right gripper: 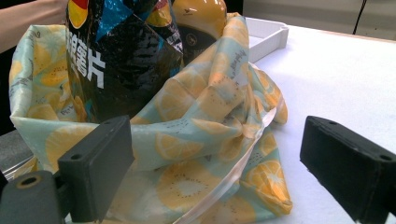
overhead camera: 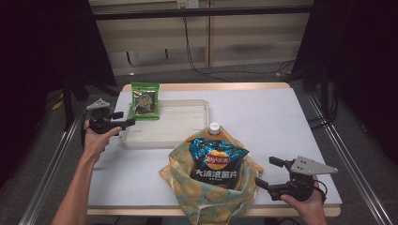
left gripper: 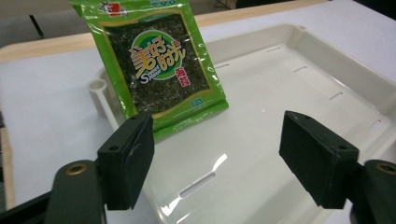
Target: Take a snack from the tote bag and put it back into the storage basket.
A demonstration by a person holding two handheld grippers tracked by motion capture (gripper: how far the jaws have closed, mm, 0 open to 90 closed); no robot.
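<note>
Tongs both released: your left tongs (overhead camera: pixel 126 123) gape at the white tray (overhead camera: pixel 187 136) on the counter (overhead camera: pixel 281 122), seaweed packet (left gripper: pixel 159 65) propped upright just ahead-left, probably against the rim. Left's nearer; right tongs (overhead camera: pixel 265 172) idle beside the bag (overhead camera: pixel 206 197).

White-topped table (overhead camera: pixel 291 117) with a white tray (overhead camera: pixel 187 126) and a lemon-print cloth bag (overhead camera: pixel 206 192) directly on it
</note>
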